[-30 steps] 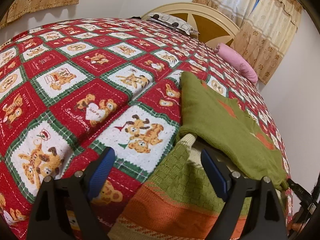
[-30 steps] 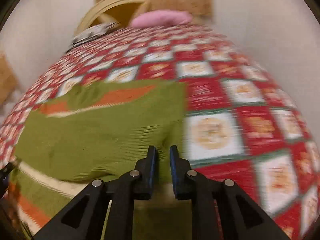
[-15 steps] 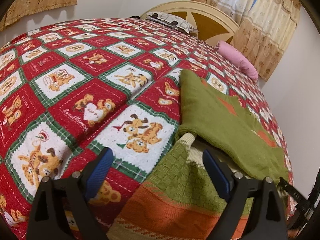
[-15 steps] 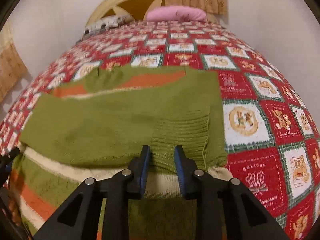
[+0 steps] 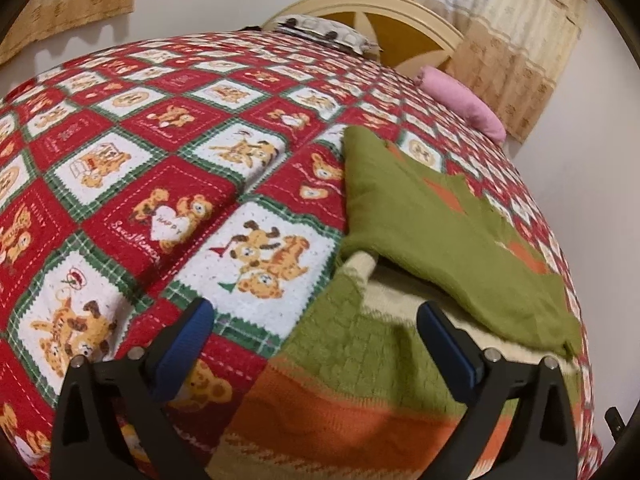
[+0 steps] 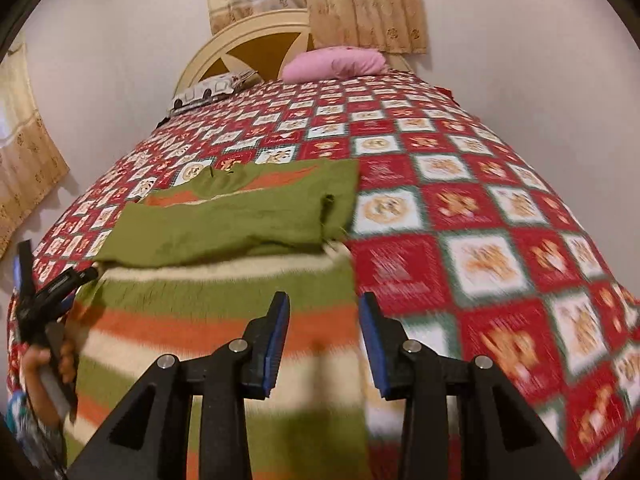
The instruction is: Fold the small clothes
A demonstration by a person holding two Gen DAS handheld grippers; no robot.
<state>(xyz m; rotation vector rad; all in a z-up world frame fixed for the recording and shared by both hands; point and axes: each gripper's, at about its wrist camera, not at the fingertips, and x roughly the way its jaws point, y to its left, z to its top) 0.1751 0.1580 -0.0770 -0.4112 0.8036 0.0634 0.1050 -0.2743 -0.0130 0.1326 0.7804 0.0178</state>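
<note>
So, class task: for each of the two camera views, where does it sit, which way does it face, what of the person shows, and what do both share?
Left wrist: rides on the left tongs, jaws opening with nothing between them; faces down over the sweater's left edge toward the headboard.
Right wrist: rides on the right tongs, jaws opening and empty; faces over the sweater's right edge; the left hand shows.
Shared: sweater, quilt, pink pillow, headboard.

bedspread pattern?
Bedspread: red-and-white squares with cartoon bears, green plaid borders. Clearest in left wrist view.
</note>
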